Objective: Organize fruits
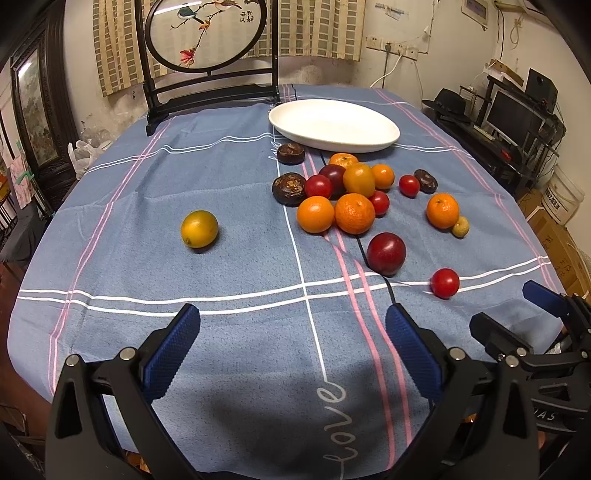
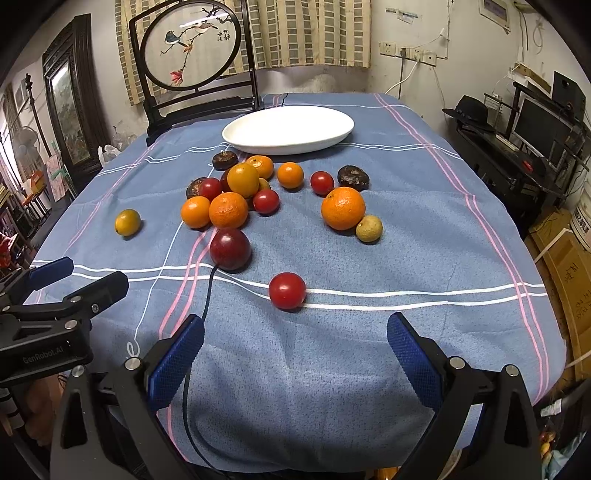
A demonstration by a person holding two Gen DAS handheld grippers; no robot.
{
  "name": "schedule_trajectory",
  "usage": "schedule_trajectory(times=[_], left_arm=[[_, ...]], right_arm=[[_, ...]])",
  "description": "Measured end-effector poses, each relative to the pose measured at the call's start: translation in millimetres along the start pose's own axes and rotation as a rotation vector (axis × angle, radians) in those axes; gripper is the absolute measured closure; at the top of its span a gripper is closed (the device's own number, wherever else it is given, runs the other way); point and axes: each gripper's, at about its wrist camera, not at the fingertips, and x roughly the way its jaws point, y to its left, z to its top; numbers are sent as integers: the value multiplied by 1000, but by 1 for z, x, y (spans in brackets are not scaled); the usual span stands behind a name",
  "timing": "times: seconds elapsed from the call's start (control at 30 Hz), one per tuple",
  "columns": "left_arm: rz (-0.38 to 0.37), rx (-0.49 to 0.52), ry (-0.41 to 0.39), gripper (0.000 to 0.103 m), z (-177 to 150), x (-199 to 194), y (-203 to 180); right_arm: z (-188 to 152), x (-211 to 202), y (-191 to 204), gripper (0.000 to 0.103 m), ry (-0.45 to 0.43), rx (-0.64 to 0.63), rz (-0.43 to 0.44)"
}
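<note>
Several fruits lie on a blue tablecloth in front of an empty white oval plate (image 1: 334, 125) (image 2: 288, 129): oranges (image 1: 354, 213) (image 2: 342, 208), red tomatoes, dark water chestnuts, a dark red plum (image 1: 386, 253) (image 2: 230, 248). A yellow lemon (image 1: 199, 228) (image 2: 127, 222) lies apart at the left. A red tomato (image 1: 444, 283) (image 2: 287, 290) lies nearest, just beyond my right gripper (image 2: 295, 336). My left gripper (image 1: 293, 325) is open and empty above the near cloth. The right gripper is open and empty; it also shows in the left wrist view (image 1: 509, 306).
A dark wooden stand with a round bird painting (image 1: 207, 33) (image 2: 192, 48) stands at the table's far left. A thin black cable (image 2: 201, 332) runs from the plum toward the near edge. Shelves with a monitor (image 2: 543, 129) stand to the right of the table.
</note>
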Motion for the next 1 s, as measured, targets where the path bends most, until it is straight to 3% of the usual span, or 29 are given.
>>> schedule_trajectory(times=[1.0], left_arm=[[-4,-2,8,5,-4,1,0]], right_arm=[[-2,3,0,4,12,6,13]])
